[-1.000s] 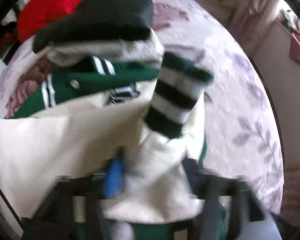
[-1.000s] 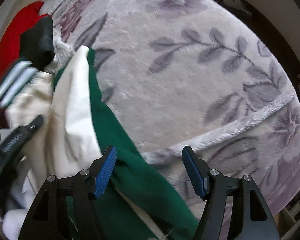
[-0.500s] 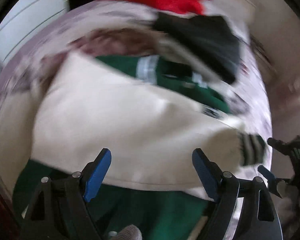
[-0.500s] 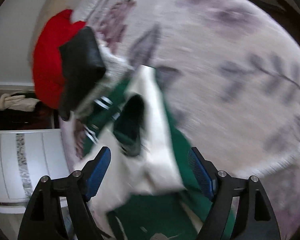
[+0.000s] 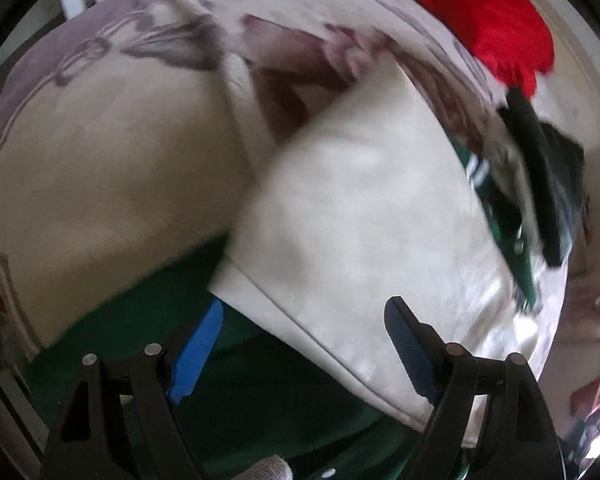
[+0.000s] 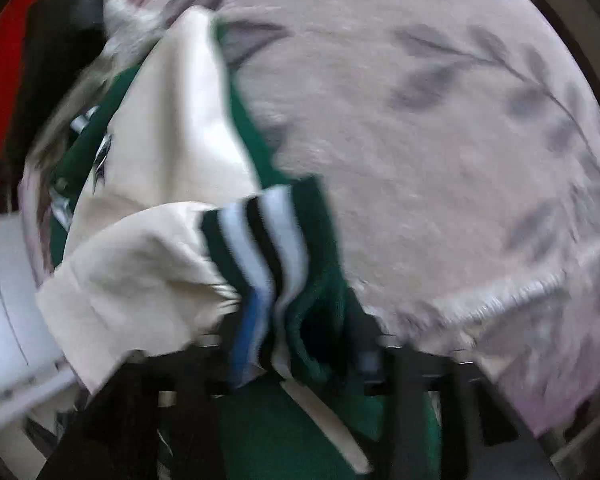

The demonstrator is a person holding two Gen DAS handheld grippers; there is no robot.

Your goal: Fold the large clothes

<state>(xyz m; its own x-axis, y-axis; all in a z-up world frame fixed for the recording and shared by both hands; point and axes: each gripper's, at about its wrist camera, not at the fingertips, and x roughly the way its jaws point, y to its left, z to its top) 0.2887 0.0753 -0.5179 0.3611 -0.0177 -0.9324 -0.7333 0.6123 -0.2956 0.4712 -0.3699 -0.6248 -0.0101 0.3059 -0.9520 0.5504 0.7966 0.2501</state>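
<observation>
A green jacket with cream sleeves (image 5: 360, 216) lies on a floral bed cover (image 5: 112, 168). My left gripper (image 5: 304, 348) is open and empty, with blue pads (image 5: 196, 348) just above the jacket's green body and the cream sleeve's lower edge. In the right wrist view my right gripper (image 6: 296, 356) is shut on the sleeve's striped green, white and black cuff (image 6: 264, 248), and the cream sleeve (image 6: 140, 268) trails off to the left. The view is blurred.
Folded black (image 5: 548, 184) and red (image 5: 496, 20) clothes sit on the bed beyond the jacket's collar. The lilac leaf-patterned cover (image 6: 440, 140) spreads to the right of the jacket. A white cabinet front (image 6: 4, 320) stands at the far left.
My right gripper was open over the jacket and has closed on the striped cuff. My left gripper released the sleeve and swung left; it is open over the jacket's body.
</observation>
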